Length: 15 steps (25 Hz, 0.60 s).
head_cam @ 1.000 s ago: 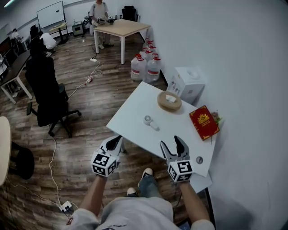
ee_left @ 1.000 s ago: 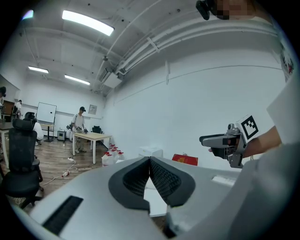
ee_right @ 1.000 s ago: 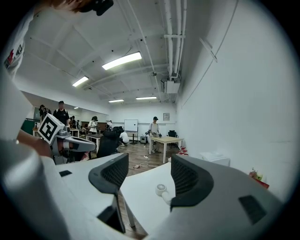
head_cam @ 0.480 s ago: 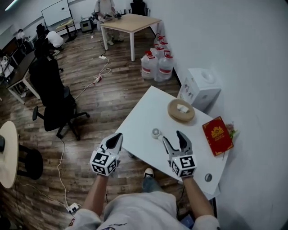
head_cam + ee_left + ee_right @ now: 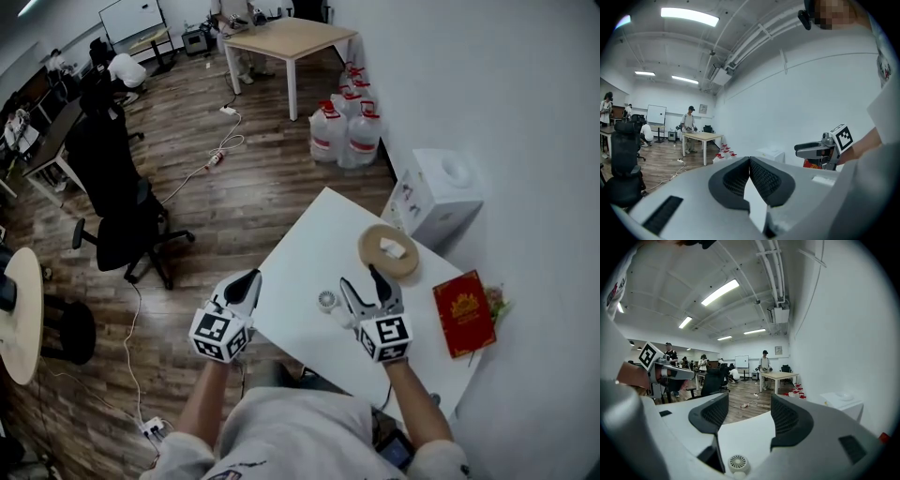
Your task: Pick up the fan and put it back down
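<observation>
A small white hand-held fan (image 5: 326,300) lies on the white table (image 5: 309,253) near its front edge. My right gripper (image 5: 361,279) hovers open just right of it, with its left finger close to the fan's handle. In the right gripper view the fan's round head (image 5: 737,464) shows low down between the spread jaws of the right gripper (image 5: 745,414), with nothing held. My left gripper (image 5: 246,283) hangs off the table's left edge, over the floor. In the left gripper view that left gripper (image 5: 750,164) has its pads pressed together on nothing.
On the table sit a round woven tray (image 5: 387,250) holding a white item and a red book (image 5: 464,312). Behind the table stand a white box (image 5: 441,192) and water jugs (image 5: 349,131). An office chair (image 5: 117,202) and cables (image 5: 202,169) occupy the floor at left.
Both grippers have moved forward towards the table. The right gripper has come from the table's front edge to just beside the fan. The left stays shut.
</observation>
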Available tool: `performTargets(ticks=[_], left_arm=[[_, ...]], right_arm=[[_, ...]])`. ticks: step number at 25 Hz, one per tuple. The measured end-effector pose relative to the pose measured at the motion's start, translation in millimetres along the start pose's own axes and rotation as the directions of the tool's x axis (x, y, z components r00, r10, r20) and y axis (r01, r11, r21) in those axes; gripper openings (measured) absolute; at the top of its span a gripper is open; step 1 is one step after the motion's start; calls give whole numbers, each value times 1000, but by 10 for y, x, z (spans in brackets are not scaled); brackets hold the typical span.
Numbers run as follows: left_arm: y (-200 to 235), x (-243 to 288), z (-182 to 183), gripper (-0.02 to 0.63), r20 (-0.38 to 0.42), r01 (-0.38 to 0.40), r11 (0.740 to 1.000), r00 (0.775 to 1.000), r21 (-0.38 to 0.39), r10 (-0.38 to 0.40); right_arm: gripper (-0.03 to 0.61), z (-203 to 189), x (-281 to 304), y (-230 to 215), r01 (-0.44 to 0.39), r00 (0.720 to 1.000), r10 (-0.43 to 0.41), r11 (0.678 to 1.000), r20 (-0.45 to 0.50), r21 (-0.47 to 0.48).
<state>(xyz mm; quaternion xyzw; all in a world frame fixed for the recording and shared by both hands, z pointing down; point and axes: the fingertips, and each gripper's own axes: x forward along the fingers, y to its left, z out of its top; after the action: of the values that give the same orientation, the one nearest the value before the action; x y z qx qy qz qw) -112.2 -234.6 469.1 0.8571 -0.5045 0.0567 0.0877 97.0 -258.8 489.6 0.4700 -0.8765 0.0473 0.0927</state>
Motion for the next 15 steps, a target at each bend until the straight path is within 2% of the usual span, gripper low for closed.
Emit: performTargets(ticks=[7, 11, 15], left_arm=[[54, 413, -119, 5, -17, 37, 999, 999, -6, -38], [69, 561, -246, 5, -28, 52, 998, 998, -26, -53], [99, 619, -385, 5, -42, 56, 998, 997, -34, -57]], right_arm=[[272, -199, 220, -227, 7, 999, -7, 1000, -44, -10], [272, -610, 287, -250, -16, 988, 15, 1000, -152, -2], [261, -1195, 385, -137, -88, 950, 88, 996, -299, 13]])
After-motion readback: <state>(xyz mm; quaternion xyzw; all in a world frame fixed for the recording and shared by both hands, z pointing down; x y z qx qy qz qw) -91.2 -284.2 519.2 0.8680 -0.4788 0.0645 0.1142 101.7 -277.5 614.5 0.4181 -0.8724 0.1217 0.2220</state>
